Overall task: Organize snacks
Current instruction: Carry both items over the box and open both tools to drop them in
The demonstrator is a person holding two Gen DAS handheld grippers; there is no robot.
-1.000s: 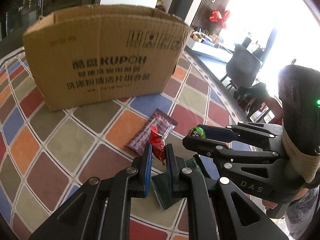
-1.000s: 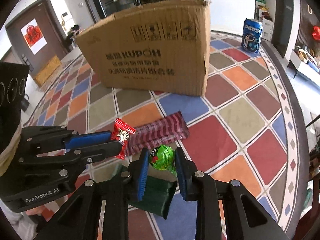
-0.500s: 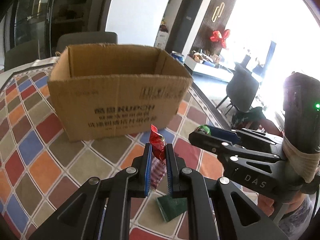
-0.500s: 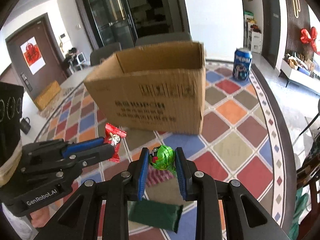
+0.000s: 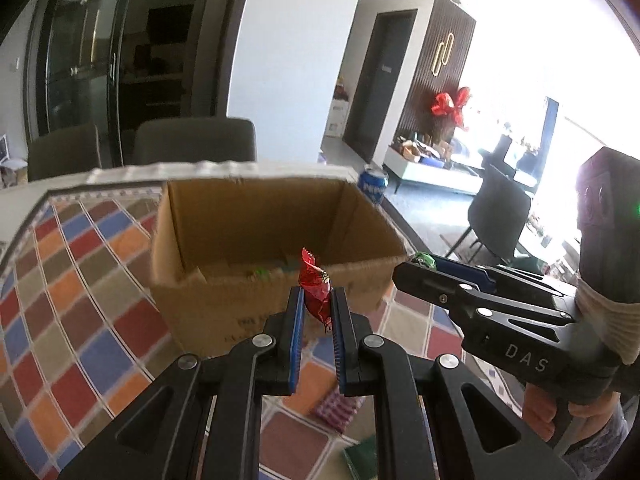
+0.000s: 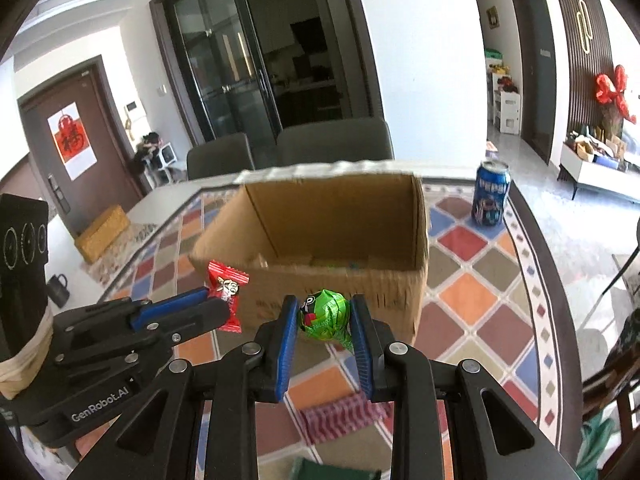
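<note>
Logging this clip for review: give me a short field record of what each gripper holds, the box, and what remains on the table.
left gripper: shut on red candy
right gripper: shut on green candy
cardboard box: open, upright, some snacks blurred inside
both candies: held in the air, short of the box's near wall
left on table: striped snack bar, dark green packet
soda can: upright, right of box
</note>
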